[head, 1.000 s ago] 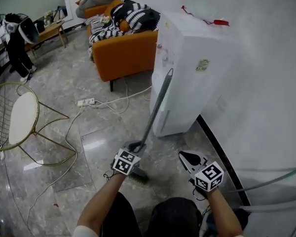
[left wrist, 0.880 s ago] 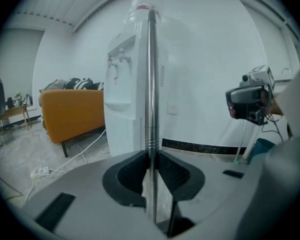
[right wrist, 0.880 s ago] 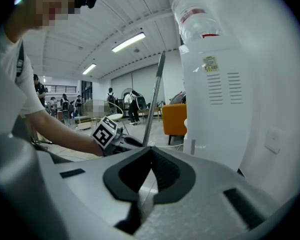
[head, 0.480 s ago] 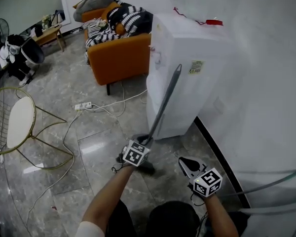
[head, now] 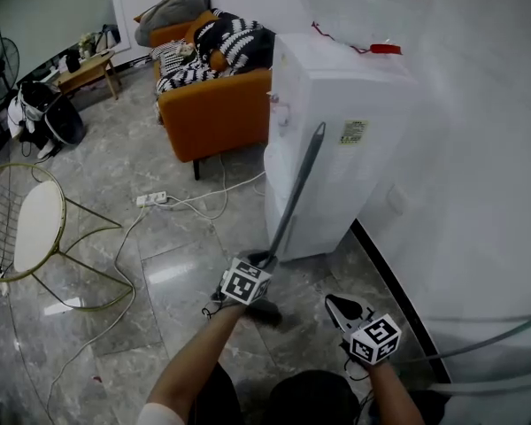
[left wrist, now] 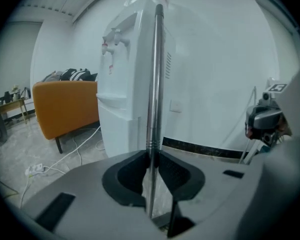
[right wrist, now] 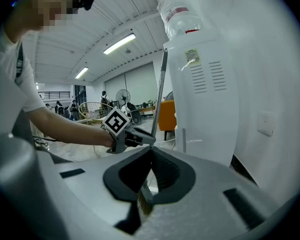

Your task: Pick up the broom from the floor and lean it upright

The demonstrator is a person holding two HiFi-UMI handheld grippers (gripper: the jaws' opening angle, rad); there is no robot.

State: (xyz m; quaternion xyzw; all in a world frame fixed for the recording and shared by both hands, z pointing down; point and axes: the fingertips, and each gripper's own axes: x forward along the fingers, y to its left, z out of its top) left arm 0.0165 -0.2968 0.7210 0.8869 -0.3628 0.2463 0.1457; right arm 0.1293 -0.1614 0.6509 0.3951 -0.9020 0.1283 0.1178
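Observation:
The broom's metal handle [head: 294,191] rises from my left gripper [head: 262,260] and slants up against the front corner of the white water dispenser [head: 354,104]. In the left gripper view the jaws are shut on the handle [left wrist: 155,84], low down near the dark broom head [head: 262,312] on the floor. My right gripper [head: 334,300] hovers to the right of the broom, apart from it, its jaw tips touching with nothing held. The right gripper view shows the left gripper [right wrist: 149,140] on the handle [right wrist: 160,94] and bristles [right wrist: 145,203] just below its own jaws [right wrist: 151,150].
An orange armchair [head: 214,113] with striped cloth stands behind the dispenser. A power strip [head: 152,199] and white cables lie on the marble floor. A gold wire chair [head: 37,224] is at the left. The white wall [head: 478,193] with dark skirting runs along the right.
My left gripper has carried the broom to the right, closer to the dispenser, and the handle stands steeper. The right gripper has dropped slightly.

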